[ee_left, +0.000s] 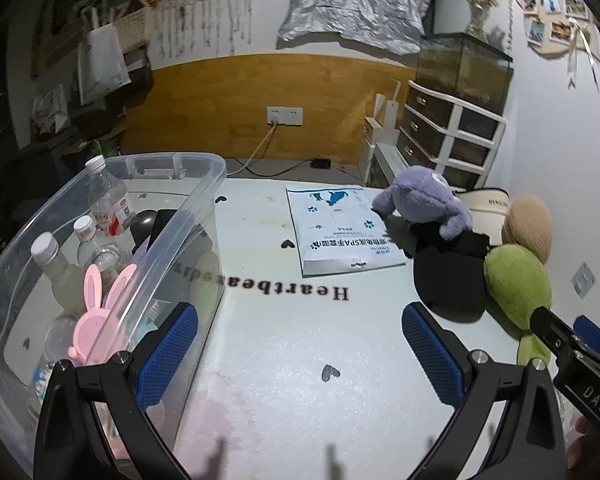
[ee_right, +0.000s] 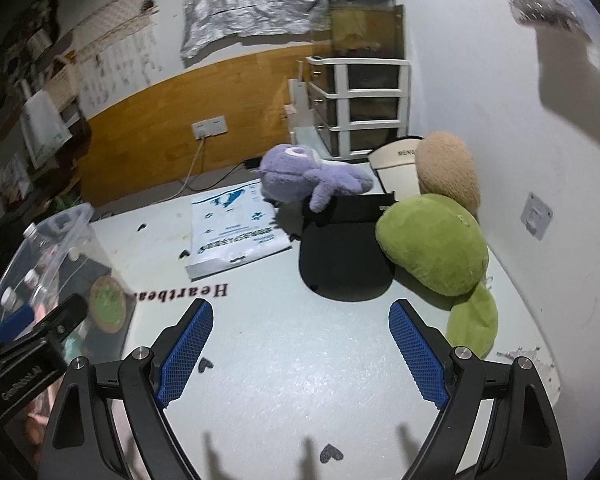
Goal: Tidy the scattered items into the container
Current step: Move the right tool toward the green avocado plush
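Closest to me, I see both the left gripper (ee_left: 300,344) and the right gripper (ee_right: 300,344) with fingers spread wide and nothing between them, above the pale table (ee_left: 300,400). A little further, the clear container (ee_left: 188,216) stands at the left, with bottles (ee_left: 108,200) and a pink rabbit comb (ee_left: 96,320) inside. On the right lie a black visor (ee_right: 344,264) and a green plush (ee_right: 432,240), and behind them a white packet (ee_right: 236,232), a purple plush (ee_right: 308,176) and a tan plush (ee_right: 448,168).
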`<state>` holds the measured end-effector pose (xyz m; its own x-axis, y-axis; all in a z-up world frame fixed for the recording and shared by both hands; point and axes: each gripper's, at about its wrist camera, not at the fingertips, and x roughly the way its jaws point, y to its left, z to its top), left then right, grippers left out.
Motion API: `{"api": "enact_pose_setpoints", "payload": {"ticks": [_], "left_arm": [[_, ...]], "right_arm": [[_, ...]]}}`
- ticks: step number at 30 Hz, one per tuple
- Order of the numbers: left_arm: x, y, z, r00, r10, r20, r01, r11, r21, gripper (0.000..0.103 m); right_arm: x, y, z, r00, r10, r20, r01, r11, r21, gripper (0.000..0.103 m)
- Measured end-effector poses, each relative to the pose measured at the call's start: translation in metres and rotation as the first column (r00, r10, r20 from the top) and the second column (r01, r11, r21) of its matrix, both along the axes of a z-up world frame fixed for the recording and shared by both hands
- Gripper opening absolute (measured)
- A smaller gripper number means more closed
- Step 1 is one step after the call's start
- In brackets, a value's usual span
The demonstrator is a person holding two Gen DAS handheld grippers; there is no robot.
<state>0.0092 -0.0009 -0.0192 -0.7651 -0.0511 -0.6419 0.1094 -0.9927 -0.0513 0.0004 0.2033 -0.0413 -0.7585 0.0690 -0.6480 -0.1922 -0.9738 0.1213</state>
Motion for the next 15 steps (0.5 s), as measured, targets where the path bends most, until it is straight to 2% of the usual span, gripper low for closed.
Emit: {"api": "enact_pose_setpoints", "payload": {"ticks": [5,10,15], "left_arm": [[0.003,0.012,-0.006,1.0,-0.023,0.011,0.023,1.0,0.006,0.102],[0.009,0.024,-0.004,0.995,-0.095,-0.003,0.095,0.995,0.026,0.102],[0.008,0.034,-0.008,0.991,-0.131,0.037,0.13,0.991,0.027,0.102]], "right_arm": [[0.009,-0.001,-0.004,0.999,-0.028,-0.022,0.029,0.999,0.04,0.089],[0.021,0.01,0.002,0.997,0.001,-0.073,-0.002,1.0,-0.017,0.089],[0.026,0.015,0.001,0.999,-0.002,-0.05,0.003,1.0,0.008,0.089]]}}
